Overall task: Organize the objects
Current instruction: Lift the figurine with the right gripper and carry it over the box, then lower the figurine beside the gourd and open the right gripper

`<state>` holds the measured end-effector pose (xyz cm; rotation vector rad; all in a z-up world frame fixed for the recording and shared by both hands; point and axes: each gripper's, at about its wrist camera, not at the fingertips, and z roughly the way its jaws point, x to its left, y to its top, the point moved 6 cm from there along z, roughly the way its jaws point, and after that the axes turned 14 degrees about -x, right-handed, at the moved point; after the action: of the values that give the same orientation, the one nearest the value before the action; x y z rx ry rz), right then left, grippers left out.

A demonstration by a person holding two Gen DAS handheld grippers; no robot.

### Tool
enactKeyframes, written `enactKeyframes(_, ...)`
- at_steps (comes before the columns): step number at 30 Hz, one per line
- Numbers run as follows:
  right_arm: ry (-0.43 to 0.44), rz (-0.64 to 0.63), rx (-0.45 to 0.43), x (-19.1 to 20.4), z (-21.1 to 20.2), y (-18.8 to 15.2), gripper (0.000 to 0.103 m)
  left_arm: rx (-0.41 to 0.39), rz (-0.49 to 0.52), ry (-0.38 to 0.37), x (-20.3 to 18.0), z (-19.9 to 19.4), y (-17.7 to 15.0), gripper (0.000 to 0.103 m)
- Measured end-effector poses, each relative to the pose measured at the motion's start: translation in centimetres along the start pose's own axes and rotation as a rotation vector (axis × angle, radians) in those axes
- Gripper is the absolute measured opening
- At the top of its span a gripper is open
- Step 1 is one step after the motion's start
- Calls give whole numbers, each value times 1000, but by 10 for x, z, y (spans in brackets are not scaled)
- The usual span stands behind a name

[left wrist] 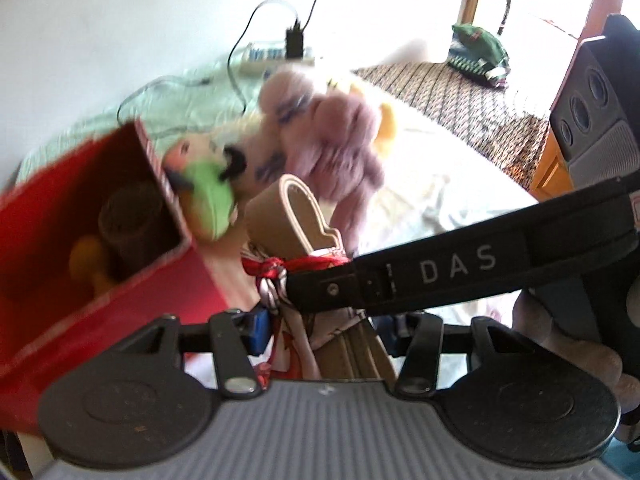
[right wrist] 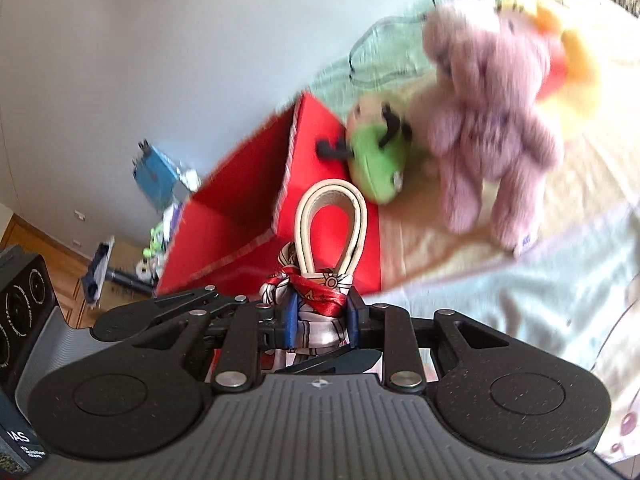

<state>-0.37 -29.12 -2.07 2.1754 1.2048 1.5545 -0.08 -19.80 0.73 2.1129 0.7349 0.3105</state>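
Note:
A beige strap loop (right wrist: 332, 228) with a red and white scarf (right wrist: 320, 296) knotted round it is held in the air. My right gripper (right wrist: 322, 316) is shut on the scarf knot. In the left wrist view it comes in from the right as a black finger (left wrist: 400, 280). My left gripper (left wrist: 330, 328) holds the same strap (left wrist: 296, 216) lower down, its pads against both sides. An open red box (left wrist: 120, 280) stands just left of the strap, with a dark cylinder (left wrist: 132, 224) and a yellow item (left wrist: 86, 256) inside. The view is blurred.
A green plush (right wrist: 376, 160) leans on the red box (right wrist: 320, 148). A purple teddy (right wrist: 492, 92) and a yellow plush (right wrist: 576, 52) lie behind on the bed. A power strip (left wrist: 276, 56) with cables is by the wall. A black speaker (left wrist: 596, 112) stands right.

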Motion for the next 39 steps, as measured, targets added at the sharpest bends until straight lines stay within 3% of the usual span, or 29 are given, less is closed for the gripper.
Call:
enactKeyframes(6, 40, -57, -88, 40, 16, 28, 26, -107, 50, 35, 13, -17, 38, 52)
enactKeyframes(15, 113, -205, -83, 103, 74, 61, 26, -175, 9, 151, 98, -44, 74, 52)
enactKeyframes(22, 84, -266, 23, 136, 146, 52, 26, -95, -102, 176, 180, -31, 65, 52)
enactKeyframes(26, 33, -280, 119, 137, 181, 36, 26, -3, -180, 156, 212, -11, 41, 51)
enactKeyframes(31, -30, -258, 244, 125, 218, 11, 26, 114, -255, 136, 240, 13, 7, 51)
enactKeyframes(39, -102, -260, 396, 119, 251, -13, 25, 238, -266, 125, 258, 26, -21, 53)
